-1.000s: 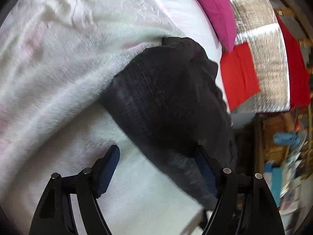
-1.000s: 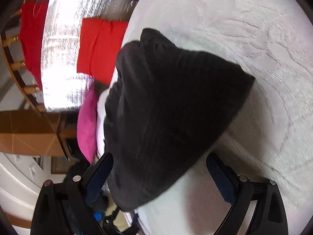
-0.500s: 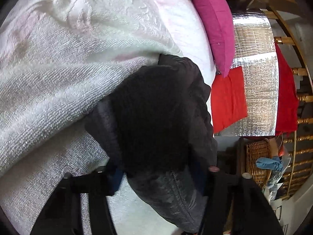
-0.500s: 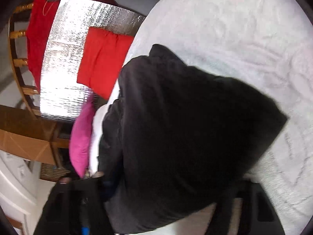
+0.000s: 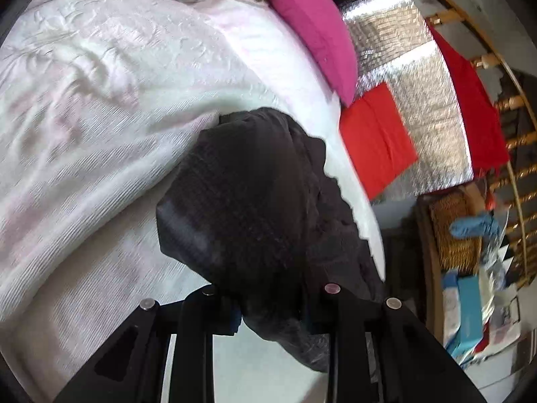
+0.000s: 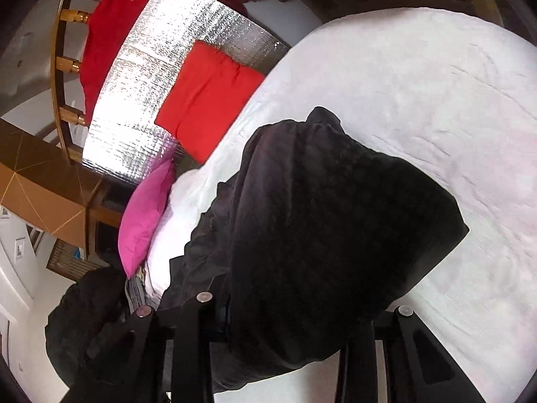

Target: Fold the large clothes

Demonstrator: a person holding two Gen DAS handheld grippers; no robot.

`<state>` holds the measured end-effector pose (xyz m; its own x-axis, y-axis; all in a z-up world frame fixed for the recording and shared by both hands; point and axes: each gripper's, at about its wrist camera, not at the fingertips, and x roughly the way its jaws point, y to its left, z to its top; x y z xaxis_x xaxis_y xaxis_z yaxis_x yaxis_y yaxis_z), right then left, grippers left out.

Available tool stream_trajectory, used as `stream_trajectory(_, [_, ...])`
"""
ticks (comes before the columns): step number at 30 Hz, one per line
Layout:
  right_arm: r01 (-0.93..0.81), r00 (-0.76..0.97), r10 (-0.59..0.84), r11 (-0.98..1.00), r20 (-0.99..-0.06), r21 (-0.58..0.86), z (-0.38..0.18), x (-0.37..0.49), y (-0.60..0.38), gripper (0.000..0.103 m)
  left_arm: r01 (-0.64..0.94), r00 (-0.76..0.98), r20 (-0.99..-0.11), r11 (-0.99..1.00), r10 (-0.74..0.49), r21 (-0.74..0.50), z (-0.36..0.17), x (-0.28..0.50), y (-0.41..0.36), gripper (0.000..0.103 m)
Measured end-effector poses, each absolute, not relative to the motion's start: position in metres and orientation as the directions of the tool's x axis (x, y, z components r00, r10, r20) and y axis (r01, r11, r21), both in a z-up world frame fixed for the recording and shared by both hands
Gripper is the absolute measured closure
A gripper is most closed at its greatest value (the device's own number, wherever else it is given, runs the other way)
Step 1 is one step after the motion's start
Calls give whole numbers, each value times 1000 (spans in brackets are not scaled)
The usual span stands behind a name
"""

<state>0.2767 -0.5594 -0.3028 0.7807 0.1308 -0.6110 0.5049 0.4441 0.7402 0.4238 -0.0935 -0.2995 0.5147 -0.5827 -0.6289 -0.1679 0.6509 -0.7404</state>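
Two handheld grippers close in on a black garment (image 5: 255,201) bunched near the edge of a white bed (image 5: 84,134), beside a pink pillow (image 5: 312,33) and a red cushion (image 5: 376,144).

The left gripper (image 5: 268,312) stands with its jaws drawn narrow around the near fold of the cloth, which fills the gap between them; it looks pinched, though the fingertips are buried under fabric. In the other view, the right gripper (image 6: 295,322) is draped by the same garment (image 6: 329,228), and cloth hides its fingertips too, so I cannot tell whether that claw is clamped or merely under the fabric.

The step in hand appears to be taking hold of one edge at two places in order to lift and spread the piece. To do that well, each claw should catch a single layer at the hem, not the whole bundle. The pair should then draw apart evenly, so the cloth opens flat on the bed and does not slide off the side.
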Motion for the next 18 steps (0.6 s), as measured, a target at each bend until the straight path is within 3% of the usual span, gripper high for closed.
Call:
stream_trajectory(3, [537, 724, 170, 469, -668, 701, -320, 277, -563, 67, -195, 451, -684, 685, -573, -702, -318, 416, -94, 72])
stream_trajectory(6, [547, 690, 241, 444, -683, 710, -339, 277, -572, 63, -239, 379, -732, 705, -565, -668, -339, 421, -94, 54])
stream_trajectory(8, [540, 679, 301, 414, -670, 733, -340, 276, -579, 54, -251, 346, -730, 692, -589, -677, -339, 425, -86, 51])
stream_trajectory(10, [537, 673, 339, 387, -657, 749, -338, 269, -585, 43, -267, 322, -731, 683, -602, -680, -335, 420, -75, 42])
stream_trajectory(16, [496, 628, 398, 457, -669, 738, -315, 243, -602, 41, -274, 295, -735, 683, -611, -678, -309, 404, -37, 41])
stream_trajectory(18, [493, 643, 345, 496, -683, 715, -299, 227, -615, 41, -275, 324, -739, 689, -590, -670, -298, 399, -16, 38])
